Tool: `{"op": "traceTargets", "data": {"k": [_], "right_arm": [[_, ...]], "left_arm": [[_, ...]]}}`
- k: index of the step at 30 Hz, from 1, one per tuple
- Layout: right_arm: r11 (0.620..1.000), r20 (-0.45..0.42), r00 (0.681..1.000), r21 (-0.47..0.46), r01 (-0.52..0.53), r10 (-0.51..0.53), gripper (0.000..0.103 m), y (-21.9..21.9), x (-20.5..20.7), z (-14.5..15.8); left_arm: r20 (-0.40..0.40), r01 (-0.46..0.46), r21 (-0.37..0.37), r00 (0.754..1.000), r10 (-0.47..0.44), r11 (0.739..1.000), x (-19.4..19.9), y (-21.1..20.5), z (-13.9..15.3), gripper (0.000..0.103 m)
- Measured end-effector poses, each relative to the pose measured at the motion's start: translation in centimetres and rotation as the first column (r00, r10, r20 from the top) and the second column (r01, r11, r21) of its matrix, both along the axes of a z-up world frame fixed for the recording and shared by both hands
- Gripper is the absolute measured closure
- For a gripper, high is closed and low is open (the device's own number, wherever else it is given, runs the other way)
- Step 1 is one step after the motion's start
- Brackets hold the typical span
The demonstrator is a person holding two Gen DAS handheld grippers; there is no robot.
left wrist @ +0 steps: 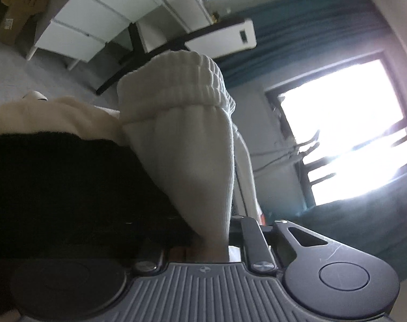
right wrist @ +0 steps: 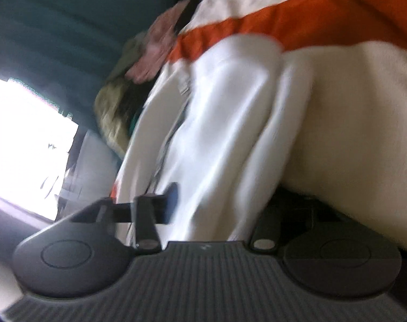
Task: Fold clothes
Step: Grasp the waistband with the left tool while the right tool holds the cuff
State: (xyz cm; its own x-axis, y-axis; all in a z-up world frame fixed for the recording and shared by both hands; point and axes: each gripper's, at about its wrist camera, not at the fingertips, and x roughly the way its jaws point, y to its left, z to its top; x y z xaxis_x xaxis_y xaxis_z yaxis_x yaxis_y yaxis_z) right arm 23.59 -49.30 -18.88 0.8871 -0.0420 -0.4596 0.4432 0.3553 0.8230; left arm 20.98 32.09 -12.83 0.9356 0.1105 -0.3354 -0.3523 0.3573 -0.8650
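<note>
In the left wrist view a white garment (left wrist: 187, 145) with a ribbed elastic cuff (left wrist: 182, 86) stands up from between the fingers of my left gripper (left wrist: 219, 244), which is shut on it. A black garment (left wrist: 55, 187) and cream cloth (left wrist: 55, 115) lie to its left. In the right wrist view, which is blurred, my right gripper (right wrist: 203, 214) is shut on a fold of the white garment (right wrist: 224, 134). The same cloth carries an orange band (right wrist: 297, 29) higher up. The right finger is mostly hidden by cloth.
A pile of other clothes, pink (right wrist: 155, 53) and tan (right wrist: 114, 107), lies on a teal surface (right wrist: 55, 21). A white drawer unit (left wrist: 96, 18), a black table leg (left wrist: 139, 51), teal curtains (left wrist: 310, 26) and a bright window (left wrist: 345, 131) are behind.
</note>
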Motion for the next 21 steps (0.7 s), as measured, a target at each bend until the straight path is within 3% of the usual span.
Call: {"op": "traceTargets", "data": {"k": [1,4,13,17,21], "right_arm": [[1.0,-0.016,1.0,0.004,0.017,-0.017,0.087,-0.5,0.0,-0.5],[1.0,-0.023,1.0,-0.009,0.018,-0.018,0.091,-0.9,-0.8,0.2],[0.996,0.009,1.0,-0.09,-0.029,0.03,0.093,-0.7,-5.9,5.4],[0.998,-0.017,1.0,-0.061,-0.003,0.002,0.093,-1.4,-8.7,6.6],[0.997,-0.066,0.997,0.057,0.055,-0.051,0.093,-2.6,-10.9,5.8]], "left_arm": [[0.0,-0.018,0.003,1.0,0.018,1.0,0.0,-0.4,0.1,0.09],[0.012,-0.058,-0.005,0.998,0.058,0.998,0.7,-1.5,0.9,0.092],[0.055,0.0,0.002,0.998,0.0,1.0,-3.8,-2.5,4.0,0.093],[0.047,0.036,0.067,0.998,-0.039,0.997,-6.5,-2.9,5.9,0.093],[0.001,0.047,0.049,0.999,-0.047,0.998,-8.8,-3.1,6.4,0.093]]}}
